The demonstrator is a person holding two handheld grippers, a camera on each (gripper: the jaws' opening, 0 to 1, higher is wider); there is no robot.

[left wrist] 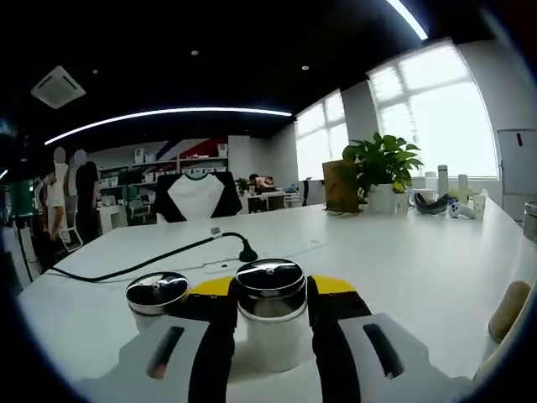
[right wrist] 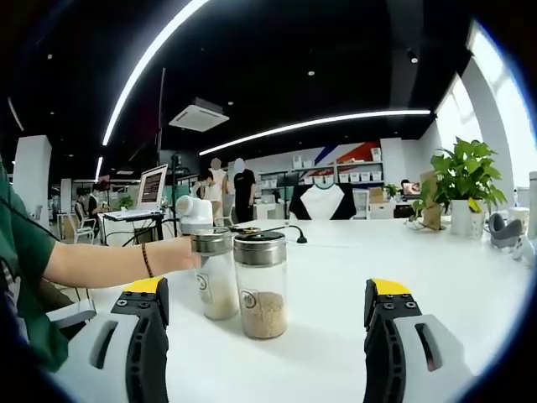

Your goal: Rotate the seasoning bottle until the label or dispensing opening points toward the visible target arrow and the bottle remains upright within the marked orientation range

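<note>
Left gripper view: the left claw sits narrow around a seasoning bottle, black jaws pressed to both sides of its white body, chrome cap poking up between the yellow tips. The bottle's lower part is hidden behind the jaws, so its contents are hard to judge. Just beside it, a second bottle shows little more than its cap.

Right gripper view: the right claw stands wide, nothing between its jaws. Ahead on the white worktop, both bottles stand upright, touching or nearly so; the nearer holds brown grains, the other white powder. A person's forearm with a wrist band reaches the far bottle; the hand is largely covered.

A black cable trails across the worktop; a potted plant stands far back.
</note>
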